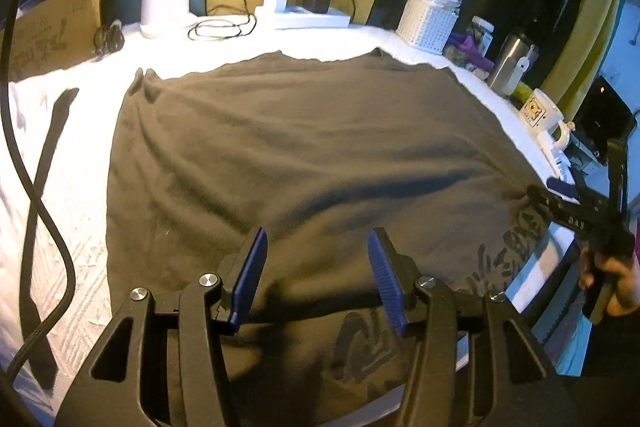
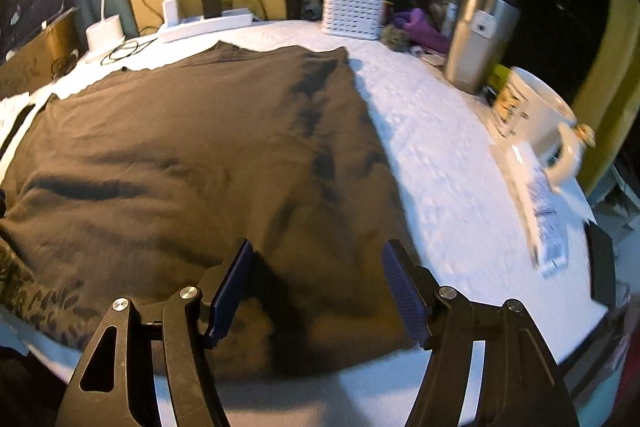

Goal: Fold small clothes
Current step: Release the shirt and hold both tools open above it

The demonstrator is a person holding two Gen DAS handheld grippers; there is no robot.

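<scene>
A dark brown T-shirt (image 1: 304, 155) lies spread flat on a white table cover (image 1: 80, 155), with a printed design near its front edge (image 1: 504, 251). It also shows in the right wrist view (image 2: 192, 155). My left gripper (image 1: 318, 275) is open and empty, held just above the shirt's near edge. My right gripper (image 2: 318, 283) is open and empty above the shirt's near right corner. The right gripper also shows in the left wrist view (image 1: 568, 211), at the shirt's right edge, held by a hand.
A white lamp base (image 1: 164, 9), power strip with chargers (image 1: 304, 15) and cables stand at the back. A white basket (image 2: 354, 7), steel tumbler (image 2: 476, 39), mug (image 2: 536, 115) and papers (image 2: 544, 211) line the right side. A black strap (image 1: 40, 211) lies left.
</scene>
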